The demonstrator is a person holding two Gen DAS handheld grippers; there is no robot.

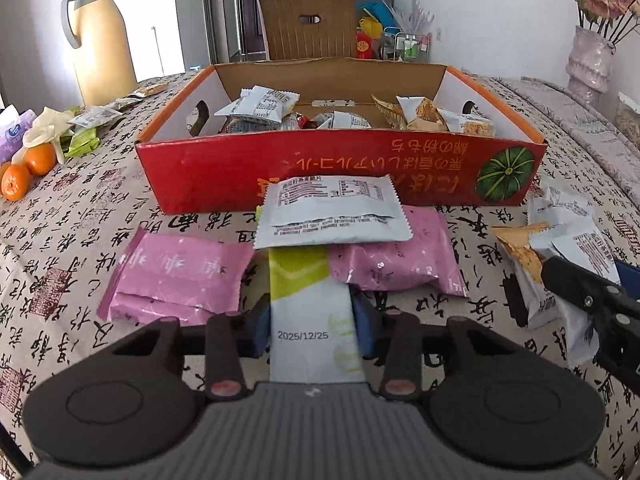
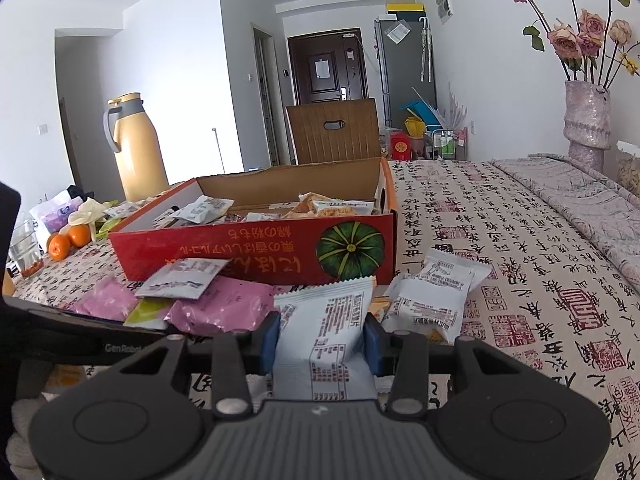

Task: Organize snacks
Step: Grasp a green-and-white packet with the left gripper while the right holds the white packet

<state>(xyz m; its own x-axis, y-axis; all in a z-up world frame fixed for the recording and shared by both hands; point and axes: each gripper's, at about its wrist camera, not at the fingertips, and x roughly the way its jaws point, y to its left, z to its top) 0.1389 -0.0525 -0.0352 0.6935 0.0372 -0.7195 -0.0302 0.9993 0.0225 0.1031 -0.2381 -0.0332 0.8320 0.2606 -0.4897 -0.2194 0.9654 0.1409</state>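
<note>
Now both grippers point downward over the table — left gripper [image 1: 312, 316] pinches a green-white sachet [image 1: 310, 308], right gripper [image 2: 322, 338] clamps a white snack packet [image 2: 326, 340].

Both wrist views look low, close across the tablecloth [image 1: 60, 240] — sharing the red box [image 2: 256, 252].

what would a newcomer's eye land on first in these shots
Probably the red cardboard box with a green pumpkin printed on its front, part-filled with snack packets, in the middle of the calligraphy-print tablecloth. Next, each gripper pinching a packet: the left gripper a green-and-white packet, the right gripper a white packet.
</note>
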